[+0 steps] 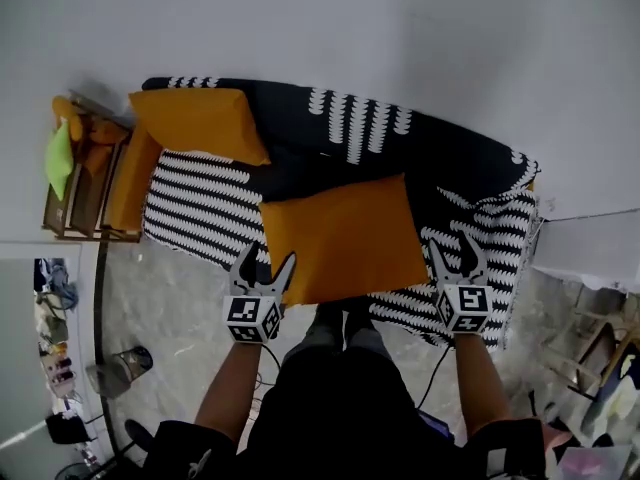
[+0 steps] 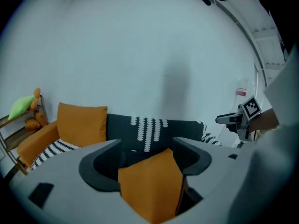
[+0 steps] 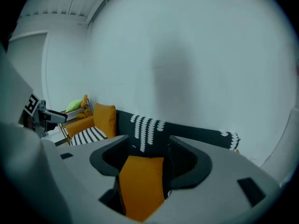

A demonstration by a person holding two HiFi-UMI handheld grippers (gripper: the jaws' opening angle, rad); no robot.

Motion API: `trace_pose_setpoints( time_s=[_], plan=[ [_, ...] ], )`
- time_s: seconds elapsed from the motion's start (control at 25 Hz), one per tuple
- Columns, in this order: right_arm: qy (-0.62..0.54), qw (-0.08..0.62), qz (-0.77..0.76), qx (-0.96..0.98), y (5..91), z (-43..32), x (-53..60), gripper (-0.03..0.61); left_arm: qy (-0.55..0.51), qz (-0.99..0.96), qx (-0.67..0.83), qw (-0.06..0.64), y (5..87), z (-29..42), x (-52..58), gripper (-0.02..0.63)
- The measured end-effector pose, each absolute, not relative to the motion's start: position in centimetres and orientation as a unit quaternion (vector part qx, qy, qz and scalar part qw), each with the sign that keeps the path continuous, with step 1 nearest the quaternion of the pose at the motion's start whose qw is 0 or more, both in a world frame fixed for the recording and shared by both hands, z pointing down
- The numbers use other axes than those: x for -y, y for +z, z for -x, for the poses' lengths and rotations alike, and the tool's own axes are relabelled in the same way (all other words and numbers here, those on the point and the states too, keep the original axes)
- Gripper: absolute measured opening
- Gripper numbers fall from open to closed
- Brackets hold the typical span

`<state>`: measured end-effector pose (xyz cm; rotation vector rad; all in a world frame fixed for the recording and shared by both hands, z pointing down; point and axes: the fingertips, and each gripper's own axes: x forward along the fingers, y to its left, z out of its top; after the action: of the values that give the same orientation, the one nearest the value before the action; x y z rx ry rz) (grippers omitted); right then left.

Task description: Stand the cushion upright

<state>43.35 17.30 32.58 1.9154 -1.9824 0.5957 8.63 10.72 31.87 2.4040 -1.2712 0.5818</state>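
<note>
An orange cushion [image 1: 342, 238] lies flat on the seat of a sofa [image 1: 200, 213] covered in black-and-white striped cloth. My left gripper [image 1: 265, 265] stands open at the cushion's front left corner, with one finger over its edge. My right gripper [image 1: 457, 253] stands open just beside the front right corner. In the left gripper view the cushion [image 2: 149, 185] shows between and beyond the open jaws of the left gripper [image 2: 145, 146]. The right gripper view shows the cushion [image 3: 140, 183] the same way beyond the right gripper [image 3: 148, 143]. No pad presses on it.
A second orange cushion [image 1: 200, 123] leans upright against the backrest at the sofa's left end. A wooden shelf [image 1: 75, 193] with green and orange soft toys stands left of the sofa. Clutter lies on the floor at lower left [image 1: 60, 388] and right [image 1: 600, 408].
</note>
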Motion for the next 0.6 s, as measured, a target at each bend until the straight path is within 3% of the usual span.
trace_pose_setpoints(
  time_s=[0.4,0.6],
  plan=[
    [0.236,0.204,-0.622,0.718,36.9,-37.0,-11.7,0.293,0.211,-0.822,0.472,0.240,37.3,-4.1,-9.1,0.356],
    [0.288,0.241,-0.604,0.703,44.3,-36.9,-11.1,0.304,0.260,-0.791,0.471,0.291,44.6,-2.7,-9.6,0.356]
  ],
)
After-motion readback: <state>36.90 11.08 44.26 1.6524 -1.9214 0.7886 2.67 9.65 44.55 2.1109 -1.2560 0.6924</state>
